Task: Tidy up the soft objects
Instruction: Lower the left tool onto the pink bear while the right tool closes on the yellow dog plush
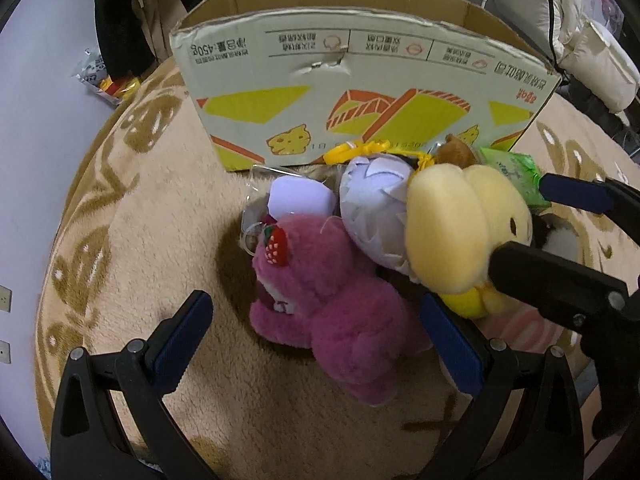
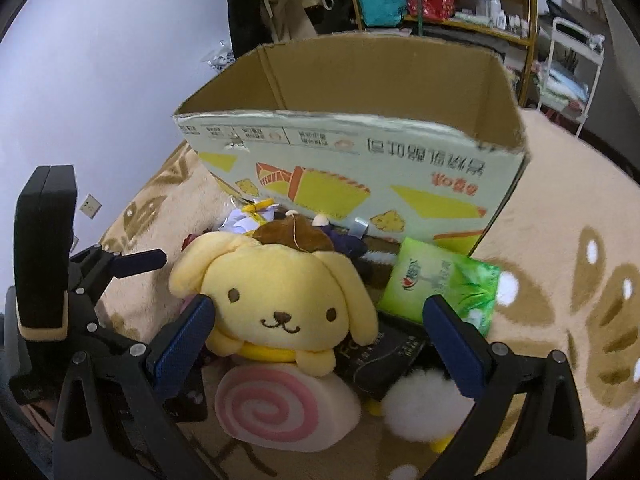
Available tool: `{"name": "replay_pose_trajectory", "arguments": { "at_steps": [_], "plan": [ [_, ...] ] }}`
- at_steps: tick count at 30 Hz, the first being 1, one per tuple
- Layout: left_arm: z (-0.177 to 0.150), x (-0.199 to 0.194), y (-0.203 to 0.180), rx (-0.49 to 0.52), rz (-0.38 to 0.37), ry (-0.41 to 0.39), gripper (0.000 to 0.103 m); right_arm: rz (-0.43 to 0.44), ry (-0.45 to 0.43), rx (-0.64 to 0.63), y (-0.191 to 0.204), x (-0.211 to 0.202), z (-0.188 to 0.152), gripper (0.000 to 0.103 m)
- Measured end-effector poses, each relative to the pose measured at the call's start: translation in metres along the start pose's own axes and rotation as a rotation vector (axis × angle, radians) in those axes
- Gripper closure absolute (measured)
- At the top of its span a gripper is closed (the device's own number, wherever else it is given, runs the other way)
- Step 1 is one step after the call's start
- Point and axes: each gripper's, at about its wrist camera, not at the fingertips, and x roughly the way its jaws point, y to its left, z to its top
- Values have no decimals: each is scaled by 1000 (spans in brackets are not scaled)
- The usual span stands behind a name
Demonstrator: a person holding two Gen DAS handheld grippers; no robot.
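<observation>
Box: the cardboard box stands open-topped in the upper centre of the right wrist view, so you can drop toys in from above; no toy shows inside it
Pile: the soft things lie heaped on the carpet against the box's front wall, within reach of both tools
Left gripper: jaws apart, low in its frame, straddling the pink bear without closing on it
Right gripper: jaws apart around the yellow dog plush, left pad touching its cheek, not clamped
Count: one box, one pink bear, one yellow dog, one swirl-roll cushion, one green tissue pack, one lilac plush; others in the heap are too hidden to count
</observation>
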Motion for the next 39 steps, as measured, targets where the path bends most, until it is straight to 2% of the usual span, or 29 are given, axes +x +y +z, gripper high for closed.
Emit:
{"name": "replay_pose_trajectory", "arguments": {
  "at_steps": [4, 16, 22, 24, 27, 32, 33, 39],
  "plan": [
    [0, 8, 3, -5, 4, 28, 1, 62, 26, 47, -3, 11, 0, 0],
    [0, 13, 10, -32, -12, 39, 1, 107, 24, 62, 1, 11, 1, 0],
    [-1, 15, 11, -46, -61, 56, 13, 125, 25, 68, 5, 20, 2, 0],
    [-2, 18, 14, -68, -100, 72, 22, 136, 28, 70, 5, 21, 2, 0],
    [-2, 20, 17, -84, -123, 82, 23, 186, 39, 79, 5, 24, 0, 0],
    [-2, 18, 17, -81, -122, 72, 27, 168, 48, 51, 12, 28, -3, 11],
    [-1, 18, 17, -83, -123, 73, 28, 164, 43, 52, 12, 28, -3, 17],
    [-4, 15, 18, -80, -112, 79, 28, 153, 24, 72, 7, 22, -7, 19]
  ]
}}
